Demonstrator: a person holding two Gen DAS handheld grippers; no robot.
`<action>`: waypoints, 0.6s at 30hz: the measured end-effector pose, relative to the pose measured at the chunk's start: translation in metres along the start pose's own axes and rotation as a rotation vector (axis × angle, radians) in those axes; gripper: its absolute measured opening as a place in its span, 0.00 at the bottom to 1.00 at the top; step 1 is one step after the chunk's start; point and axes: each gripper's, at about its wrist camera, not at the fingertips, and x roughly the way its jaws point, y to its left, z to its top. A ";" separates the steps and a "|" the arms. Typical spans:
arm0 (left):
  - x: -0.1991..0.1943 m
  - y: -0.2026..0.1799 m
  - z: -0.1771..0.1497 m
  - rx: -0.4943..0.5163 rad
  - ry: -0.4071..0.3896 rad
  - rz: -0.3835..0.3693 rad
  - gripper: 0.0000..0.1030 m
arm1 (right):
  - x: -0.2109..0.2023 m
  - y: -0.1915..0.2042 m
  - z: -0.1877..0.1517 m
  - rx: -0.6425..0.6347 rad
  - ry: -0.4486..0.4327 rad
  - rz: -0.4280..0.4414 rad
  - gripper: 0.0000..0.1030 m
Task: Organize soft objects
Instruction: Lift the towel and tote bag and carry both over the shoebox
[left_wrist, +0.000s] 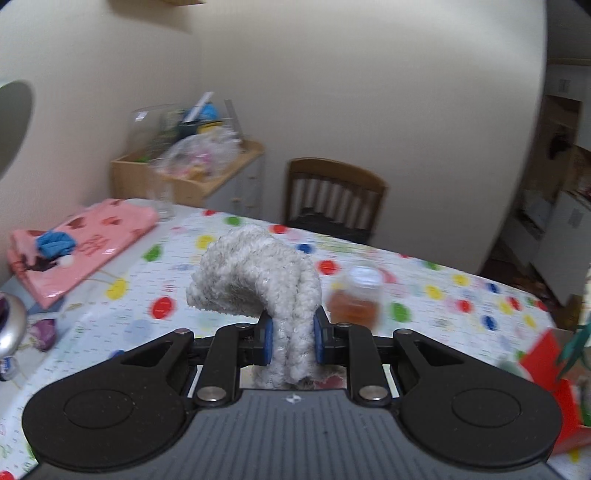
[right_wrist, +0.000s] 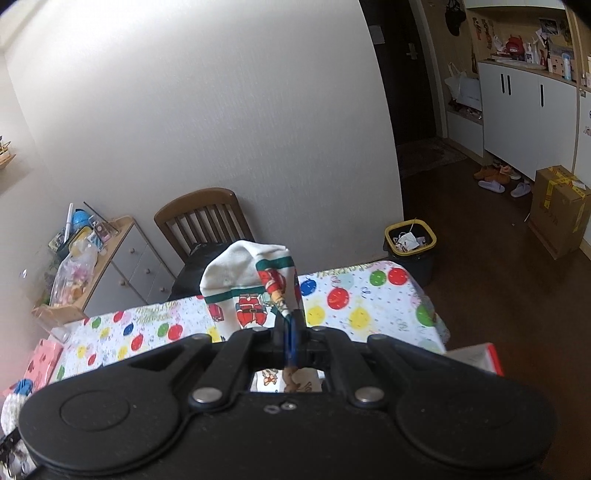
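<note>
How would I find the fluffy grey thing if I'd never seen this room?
Look for the big table with the colourful balloon-dot cloth. Above it, the left gripper pinches a fuzzy grey-white sock between blue pads. Unlike the thin Santa-print sock in the right gripper, it is thick, plain and woolly.

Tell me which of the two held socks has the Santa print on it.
The thin white sock pinched in the right gripper: it has green stripes and red Santa figures. The left gripper holds a plain, fluffy grey-white sock with no print.
</note>
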 end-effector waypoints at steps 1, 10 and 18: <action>-0.005 -0.010 -0.001 0.007 0.001 -0.023 0.19 | -0.005 -0.005 -0.001 -0.003 0.000 0.001 0.00; -0.044 -0.109 -0.013 0.081 -0.016 -0.207 0.19 | -0.050 -0.054 -0.012 0.010 -0.018 0.001 0.00; -0.048 -0.201 -0.030 0.180 0.006 -0.343 0.19 | -0.063 -0.103 -0.023 0.050 -0.024 -0.031 0.00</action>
